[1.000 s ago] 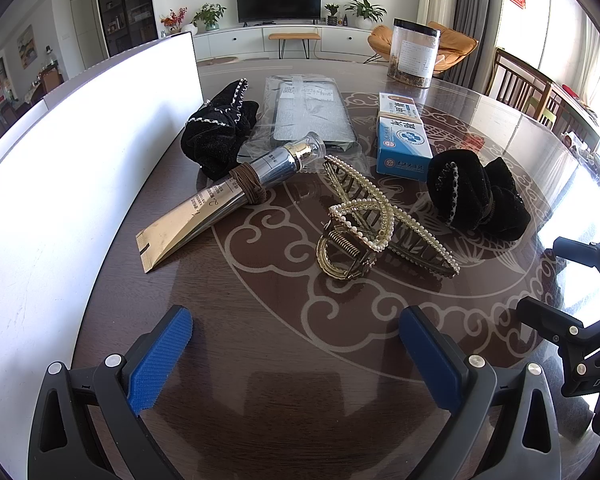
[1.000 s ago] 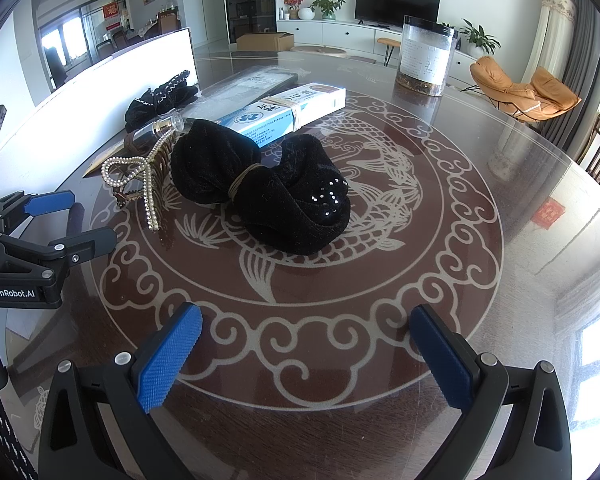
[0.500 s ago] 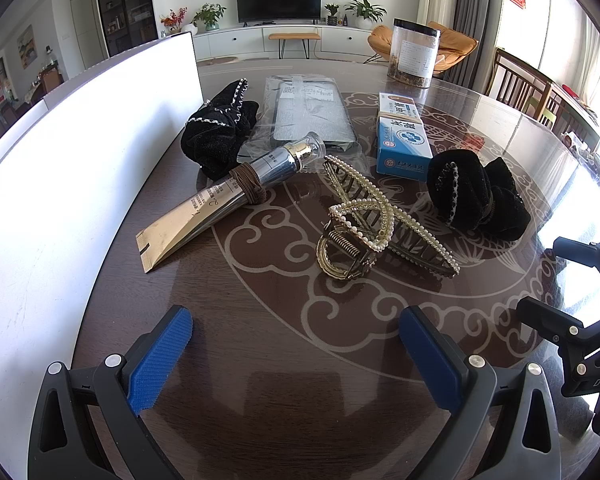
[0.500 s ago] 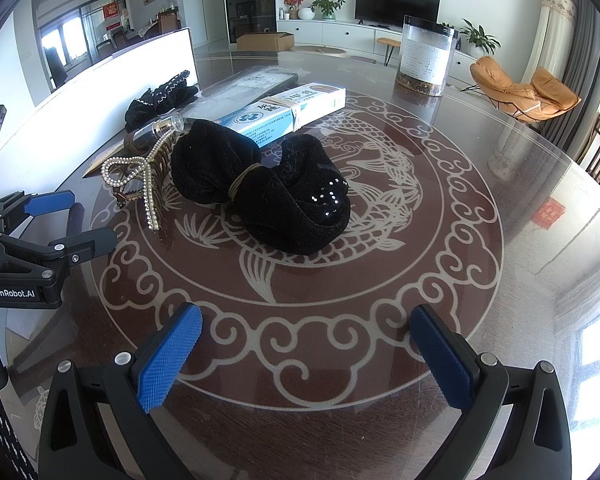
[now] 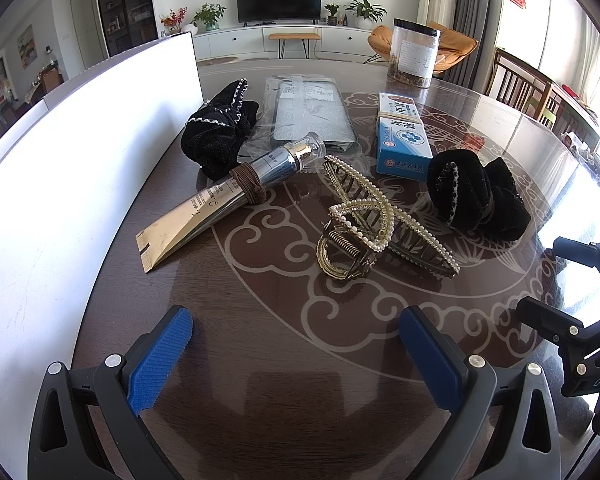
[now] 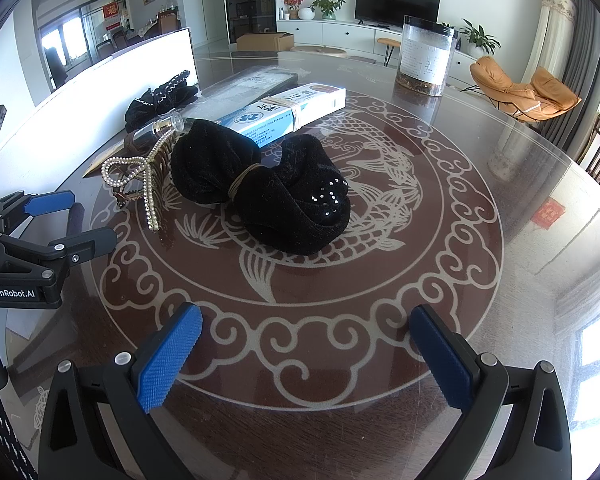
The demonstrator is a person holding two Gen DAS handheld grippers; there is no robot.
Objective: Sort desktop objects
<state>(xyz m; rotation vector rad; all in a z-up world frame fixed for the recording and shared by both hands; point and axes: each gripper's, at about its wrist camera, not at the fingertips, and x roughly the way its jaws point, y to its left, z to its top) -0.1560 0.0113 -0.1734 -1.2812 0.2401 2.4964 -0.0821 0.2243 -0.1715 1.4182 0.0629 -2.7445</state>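
while both pairs of fingers hang wide apart and empty over the desk [image 5: 260,360], the pearl hair claw [image 5: 364,224] lies straight ahead of the left gripper [image 5: 296,360], long axis slanting away rightward, and the black scrunchie [image 6: 276,192] lies ahead of the right gripper [image 6: 306,354].

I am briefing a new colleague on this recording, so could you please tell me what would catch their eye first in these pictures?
The pearl-studded gold hair claw lies mid-table in the left wrist view, straight ahead of the open left gripper. In the right wrist view a black velvet bundle tied with a band sits on the fish pattern ahead of the open right gripper, with the blue-and-white box behind it.
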